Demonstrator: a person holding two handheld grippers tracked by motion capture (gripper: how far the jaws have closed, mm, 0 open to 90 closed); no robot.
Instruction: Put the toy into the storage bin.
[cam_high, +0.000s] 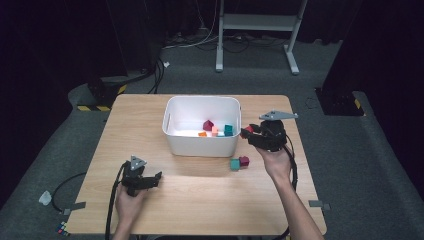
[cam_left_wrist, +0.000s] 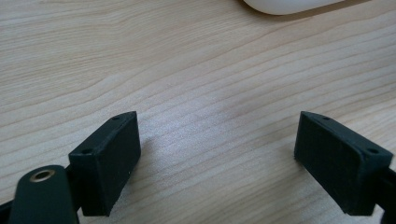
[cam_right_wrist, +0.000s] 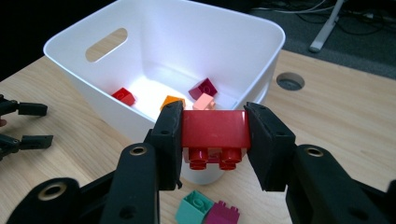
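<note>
Jaws of the right gripper (cam_right_wrist: 214, 140) are clamped on a red brick (cam_right_wrist: 215, 129), one pad on each end face, studs pointing down. Gripper and brick are held above the table, just outside the near right corner of the white bin (cam_right_wrist: 243, 42), level with its rim. Inside the bin lie a red (cam_right_wrist: 123, 96), an orange (cam_right_wrist: 171, 100), a pink (cam_right_wrist: 204, 101) and a maroon brick (cam_right_wrist: 202, 87). Below the jaws, a teal brick (cam_right_wrist: 195, 207) and a magenta brick (cam_right_wrist: 222, 215) sit touching on the wooden table (cam_right_wrist: 345, 112). The left gripper (cam_left_wrist: 217, 154) rests low over bare tabletop near the front left, jaws spread wide with nothing between them, well apart from the bin.
</note>
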